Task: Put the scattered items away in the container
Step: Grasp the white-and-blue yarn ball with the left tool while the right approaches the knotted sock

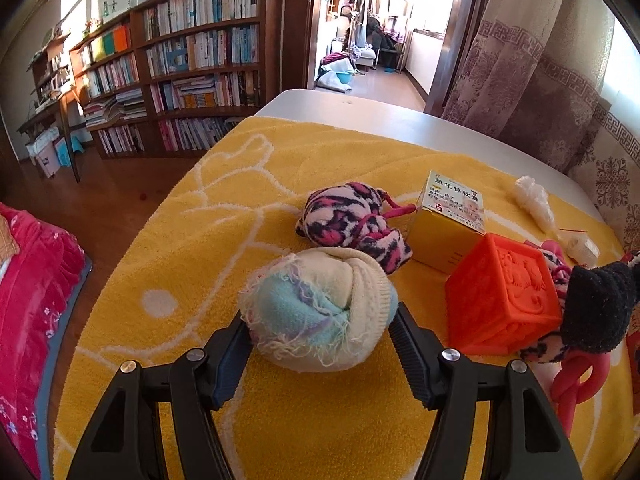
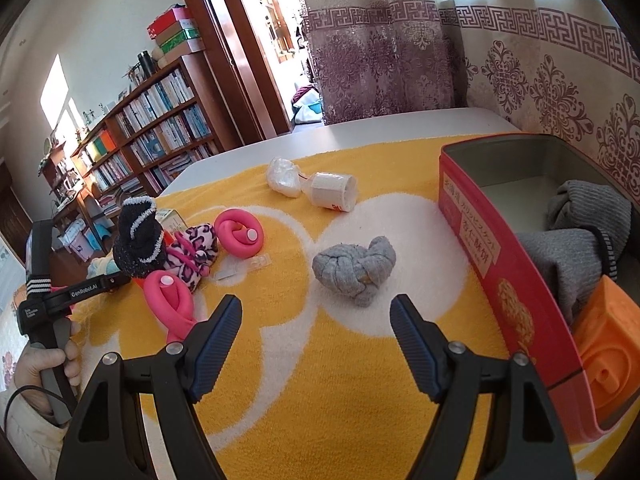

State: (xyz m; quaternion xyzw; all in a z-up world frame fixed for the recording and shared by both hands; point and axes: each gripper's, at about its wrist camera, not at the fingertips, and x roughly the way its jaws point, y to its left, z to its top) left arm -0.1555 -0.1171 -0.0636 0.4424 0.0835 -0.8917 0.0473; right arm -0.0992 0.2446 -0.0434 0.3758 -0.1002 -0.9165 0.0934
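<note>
- Sock ball [image 1: 320, 312], cream and pale blue: on the yellow towel [image 1: 192, 264], between the left gripper's [image 1: 320, 330] jaws; both pads appear to touch its sides, so I read it as gripped, lightly.
- Advice: squeeze until the bundle dents evenly, lift straight up, keep clear of the orange cube [image 1: 504, 300] just beside it.
- Grey sock knot [image 2: 354, 274]: on the towel ahead of the right gripper [image 2: 316, 326], jaws wide apart, nothing between.
- Tin [image 2: 472, 216], red, far right: holds grey socks and an orange block.
- Unclear: tin's near end cut off; ball's underside hidden; clear item beside the pink rings unreadable.
</note>
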